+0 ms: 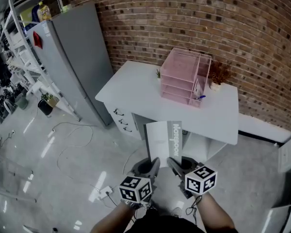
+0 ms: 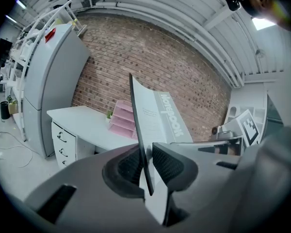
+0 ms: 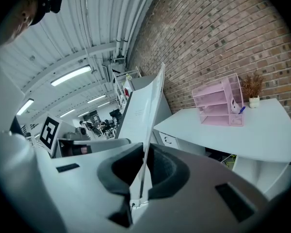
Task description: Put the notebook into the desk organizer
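Observation:
A white notebook (image 1: 164, 139) with a grey spine strip is held out in front of me, its near edge clamped from both sides. My left gripper (image 1: 153, 166) is shut on its left corner and my right gripper (image 1: 173, 165) on its right corner. In the left gripper view the notebook (image 2: 153, 118) stands edge-on between the jaws of that gripper (image 2: 146, 166). The right gripper view shows the notebook (image 3: 143, 110) the same way in the right gripper (image 3: 143, 171). The pink desk organizer (image 1: 184, 76) stands on the white desk (image 1: 136, 93) ahead, apart from the notebook. It also appears as the organizer (image 2: 123, 119) and the organizer (image 3: 218, 106).
A small potted plant (image 1: 217, 76) sits right of the organizer, against the brick wall. A grey fridge (image 1: 77, 57) stands left of the desk, with white shelving (image 1: 19, 38) beyond it. Cables (image 1: 72, 140) lie on the floor. The desk has drawers (image 1: 123, 120) at its left.

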Tool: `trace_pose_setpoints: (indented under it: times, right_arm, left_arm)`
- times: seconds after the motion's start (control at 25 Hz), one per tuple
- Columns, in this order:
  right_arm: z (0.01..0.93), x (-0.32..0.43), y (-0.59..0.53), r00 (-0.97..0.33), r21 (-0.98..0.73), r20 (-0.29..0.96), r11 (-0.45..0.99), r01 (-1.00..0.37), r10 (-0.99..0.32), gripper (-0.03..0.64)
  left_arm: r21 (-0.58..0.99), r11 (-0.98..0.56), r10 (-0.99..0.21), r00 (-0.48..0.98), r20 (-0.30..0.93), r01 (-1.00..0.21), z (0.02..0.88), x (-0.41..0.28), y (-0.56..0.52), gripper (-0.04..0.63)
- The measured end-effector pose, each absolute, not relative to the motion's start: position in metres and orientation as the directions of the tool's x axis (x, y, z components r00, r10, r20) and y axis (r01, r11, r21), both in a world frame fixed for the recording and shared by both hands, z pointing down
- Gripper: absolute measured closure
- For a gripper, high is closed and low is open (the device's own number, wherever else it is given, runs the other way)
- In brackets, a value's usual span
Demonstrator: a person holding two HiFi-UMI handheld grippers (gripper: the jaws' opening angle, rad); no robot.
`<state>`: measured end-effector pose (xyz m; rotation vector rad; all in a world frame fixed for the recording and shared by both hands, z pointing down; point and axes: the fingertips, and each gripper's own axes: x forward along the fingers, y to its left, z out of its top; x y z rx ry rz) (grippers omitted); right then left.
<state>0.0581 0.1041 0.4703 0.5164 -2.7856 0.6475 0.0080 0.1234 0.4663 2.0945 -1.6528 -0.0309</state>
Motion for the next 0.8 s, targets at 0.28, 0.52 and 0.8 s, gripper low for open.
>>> trace_pose_setpoints:
  times: [0.28,0.52,0.8]
  right_arm:
    - [0.475,-0.009,0.094,-0.910,-0.393,0.306,0.834,-0.388,-0.280,0.591]
    - [0.481,-0.038,0.085,-0.913,-0.406,0.314,0.832,-0.377,-0.260,0.591]
    - [0.489,-0.047,0.054,-0.918,-0.424,0.320,0.832,-0.358,-0.232,0.591]
  left_arm:
    - [0.373,-0.167,-0.922,0.279,0.270,-0.913,0.472,-0.059,0.113,0.541]
    - [0.384,-0.156,-0.922,0.274,0.275,-0.910,0.478,-0.088,0.105,0.541]
    - [0.392,-0.137,-0.923,0.261,0.283,-0.910,0.485,-0.097,0.075,0.541]
